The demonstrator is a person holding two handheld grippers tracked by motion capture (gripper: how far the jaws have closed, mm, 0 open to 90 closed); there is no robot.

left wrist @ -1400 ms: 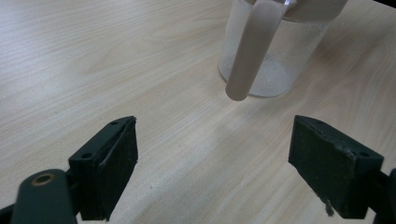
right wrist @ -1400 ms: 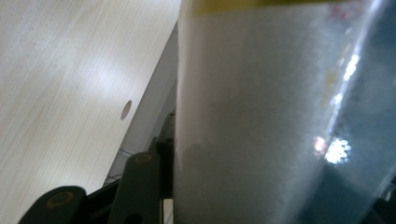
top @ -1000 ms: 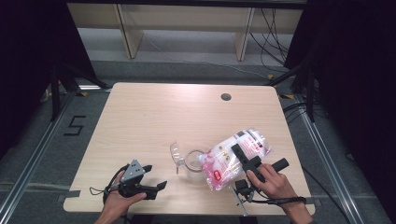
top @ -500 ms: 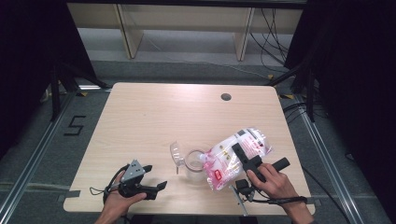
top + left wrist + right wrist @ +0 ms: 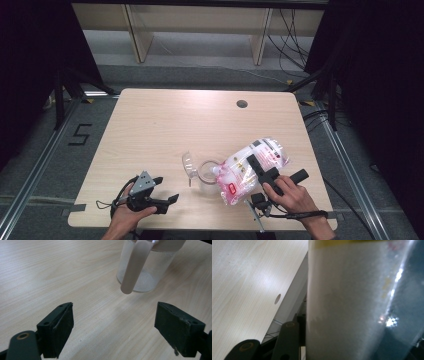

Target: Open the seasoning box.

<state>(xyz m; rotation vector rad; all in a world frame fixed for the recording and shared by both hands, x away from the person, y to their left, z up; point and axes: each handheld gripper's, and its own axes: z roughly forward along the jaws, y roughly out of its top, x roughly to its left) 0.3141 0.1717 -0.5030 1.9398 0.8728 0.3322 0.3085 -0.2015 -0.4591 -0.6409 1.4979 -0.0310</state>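
**Bag of white grains tipped over open jar**

Right gripper (image 5: 257,170) clamped on a clear bag (image 5: 250,167) of white grains with red print, tilted down to the left, lower corner over the mouth of a clear glass jar (image 5: 207,172). Jar upright near the table's (image 5: 165,120) front middle, hinged lid (image 5: 188,164) flipped open on its left side. In the right gripper view, bag (image 5: 347,302) pressed close against the jaws, blocking most of the sight ahead.

Left gripper (image 5: 167,201) resting low at the front left, jaws spread wide with nothing between, jar (image 5: 147,270) well ahead and apart. Round cable hole (image 5: 242,104) far back on the table, clear of the work.

Against the earlier frames: bag, jar and both hands unmoved.
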